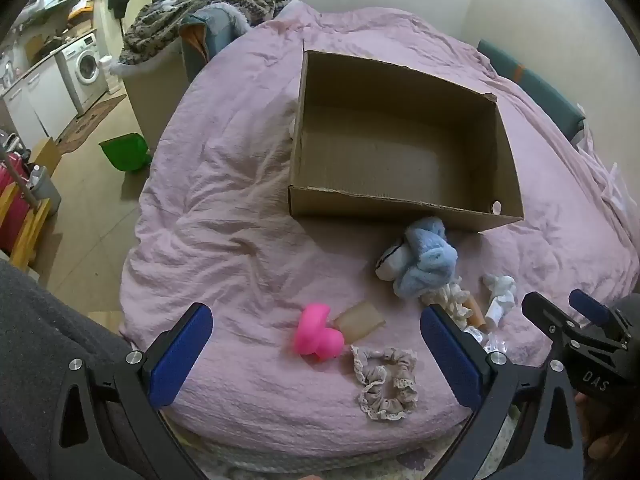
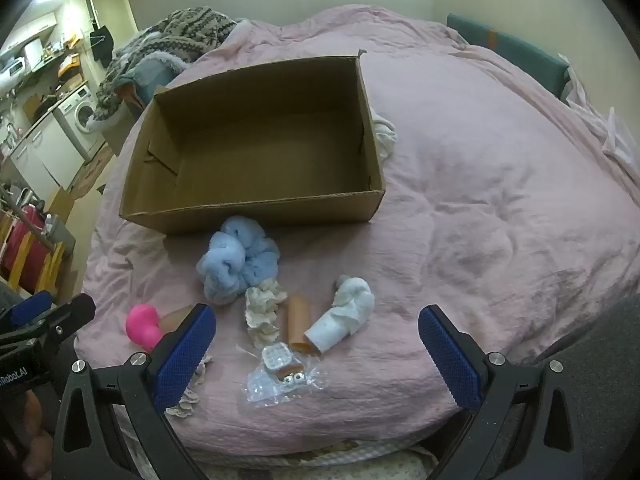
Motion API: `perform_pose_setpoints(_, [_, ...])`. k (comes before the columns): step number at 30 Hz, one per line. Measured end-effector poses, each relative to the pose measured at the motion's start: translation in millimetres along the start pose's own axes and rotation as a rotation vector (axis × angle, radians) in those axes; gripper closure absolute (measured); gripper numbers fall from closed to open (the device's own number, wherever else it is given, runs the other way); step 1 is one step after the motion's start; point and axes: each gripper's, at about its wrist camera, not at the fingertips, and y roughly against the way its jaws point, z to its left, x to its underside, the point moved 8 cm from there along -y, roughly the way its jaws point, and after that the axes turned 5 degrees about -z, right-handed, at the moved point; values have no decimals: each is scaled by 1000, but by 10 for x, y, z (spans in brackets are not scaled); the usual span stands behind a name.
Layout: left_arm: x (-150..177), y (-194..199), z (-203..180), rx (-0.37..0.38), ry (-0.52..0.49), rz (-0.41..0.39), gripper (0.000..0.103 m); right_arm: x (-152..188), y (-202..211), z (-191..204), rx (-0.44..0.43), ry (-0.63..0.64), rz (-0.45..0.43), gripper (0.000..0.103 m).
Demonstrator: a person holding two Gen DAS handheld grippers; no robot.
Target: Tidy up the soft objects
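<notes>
An open, empty cardboard box (image 1: 400,204) (image 2: 248,210) lies on the pink duvet (image 1: 248,208) (image 2: 480,200). In front of it are a fluffy blue scrunchie (image 1: 420,260) (image 2: 238,260), a cream lace scrunchie (image 2: 262,312), a white rolled cloth (image 2: 344,316), a tan tube (image 2: 298,322), a pink soft toy (image 1: 318,334) (image 2: 142,324), a beige lace scrunchie (image 1: 386,382) and a clear packet (image 2: 280,372). My left gripper (image 1: 316,354) hangs open above the pink toy and beige scrunchie. My right gripper (image 2: 318,354) is open over the packet. Neither holds anything.
A patterned blanket (image 1: 208,4) is heaped on a chair at the bed's far left. A green dustpan (image 1: 124,150) and a washing machine (image 1: 86,66) stand on the floor to the left. A teal cushion (image 2: 508,52) lies at the far right.
</notes>
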Motion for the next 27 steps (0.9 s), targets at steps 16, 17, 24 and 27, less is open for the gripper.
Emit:
perform_pose_setpoints(16, [-36,31,7,-4,-5,-11,0,-5,-11,-3,-3,-11,0,0])
perform_pose_setpoints(17, [-30,32,-6,-6,-8,-12,0,-13,-8,-5,-3,-16,1,0])
perform_pose_setpoints(24, [-9,44,-49,-7,-17,-14,0,-11,-39,-28,-5,-21,6,0])
perform_pose_setpoints(27, [-9,43,-55,-8,-17,-14,0,-11,-36,-30,-4,-21,7,0])
